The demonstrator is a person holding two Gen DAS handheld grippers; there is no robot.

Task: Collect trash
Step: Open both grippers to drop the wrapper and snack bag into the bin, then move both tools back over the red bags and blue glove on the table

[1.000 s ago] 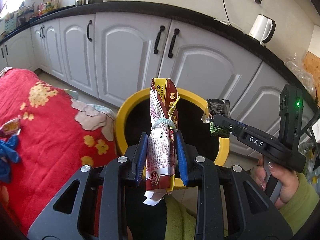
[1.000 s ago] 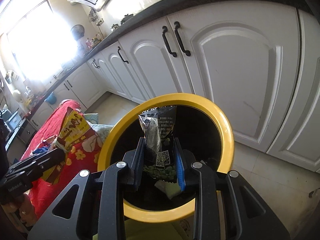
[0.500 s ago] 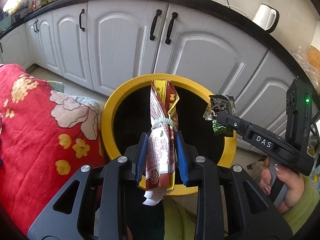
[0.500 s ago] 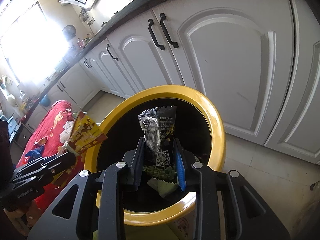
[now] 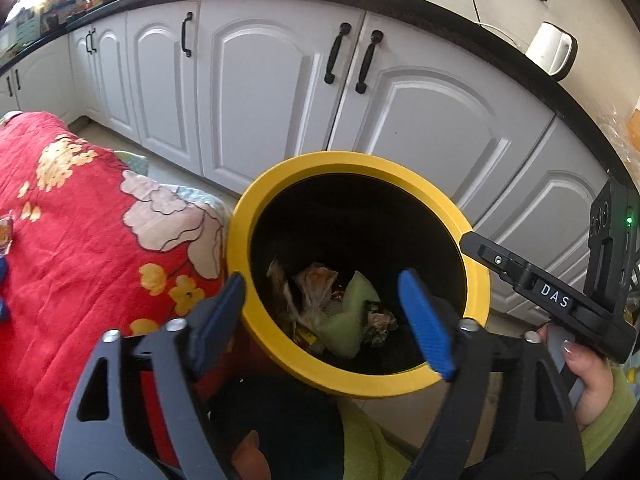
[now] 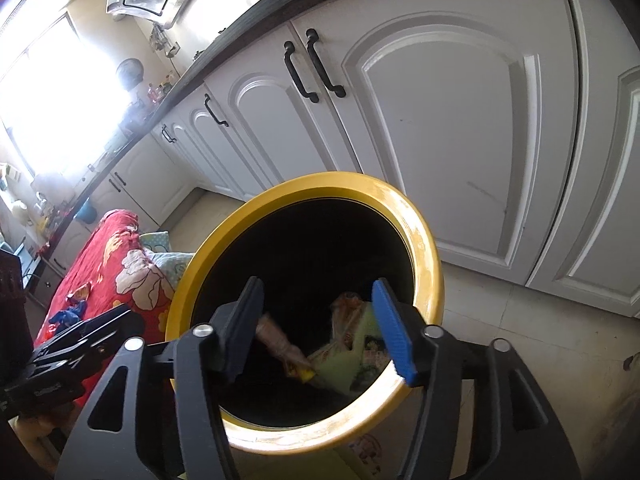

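Hovering over the yellow-rimmed trash bin [image 5: 478, 280], both grippers are released with nothing between the jaws; both have just been opening. Far left: red floral cloth [image 5: 80, 240] draped over a surface, touching the bin's left side; a small blue scrap [image 6: 68, 312] lies on it in the right wrist view. Left gripper [image 5: 324, 320] sits at the bin's near-left rim, jaws spread wide, blue pads [image 5: 424, 328] bare, pointing down into the black interior. Trash pile [image 5: 332, 312] lies at the bin bottom: crumpled wrappers, a pale green piece, a dark packet, all loose, none touching either gripper. Right gripper [image 6: 320, 328] is over the bin's near-right part, jaws apart, empty, same wrappers [image 6: 348, 344] seen below between its fingers. In the left wrist view the right gripper's black body marked DAS reaches in from the right, held by a hand [image 5: 588, 372] with a green sleeve. Far side: white cabinet doors [image 5: 264, 92] with black handles under a dark countertop [image 5: 440, 20]. White kettle [image 5: 552, 48] on the counter, far right. Tiled floor [image 6: 520, 320] right of the bin.
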